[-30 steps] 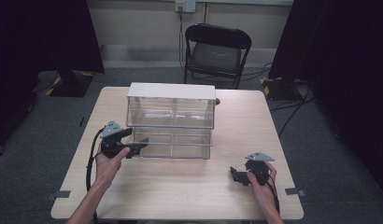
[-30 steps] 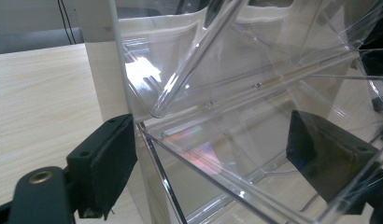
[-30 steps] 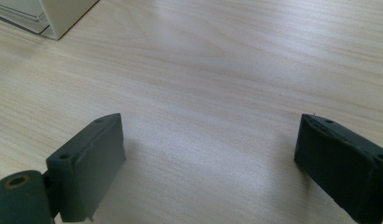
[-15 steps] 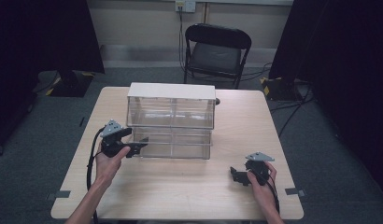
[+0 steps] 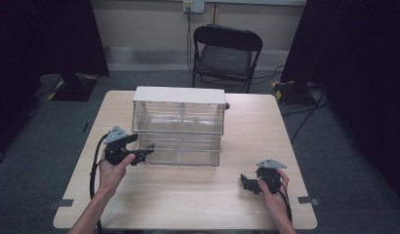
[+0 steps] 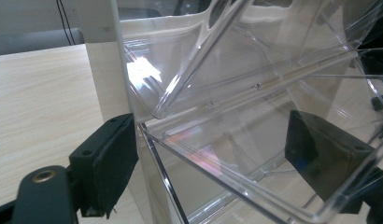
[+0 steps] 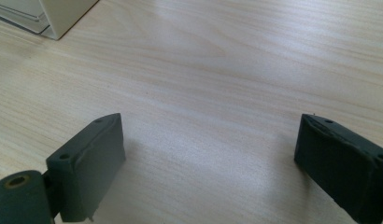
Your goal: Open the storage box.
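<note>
— What lies nearest the person?

— The right gripper (image 5: 251, 184), low over the pale wooden table (image 5: 198, 200) near its right front corner, jaws spread wide over bare wood, holding nothing.

— And the left one?

— The left gripper (image 5: 139, 155) sits at the lower left front corner of the clear plastic two-tier drawer cabinet with a white top (image 5: 178, 124). Its jaws stand apart, one outside the cabinet's white side wall, the other seen through the transparent lower drawer (image 6: 236, 154), which sticks out slightly.

— Beyond that?

— A black folding chair (image 5: 226, 53) behind the table.
</note>
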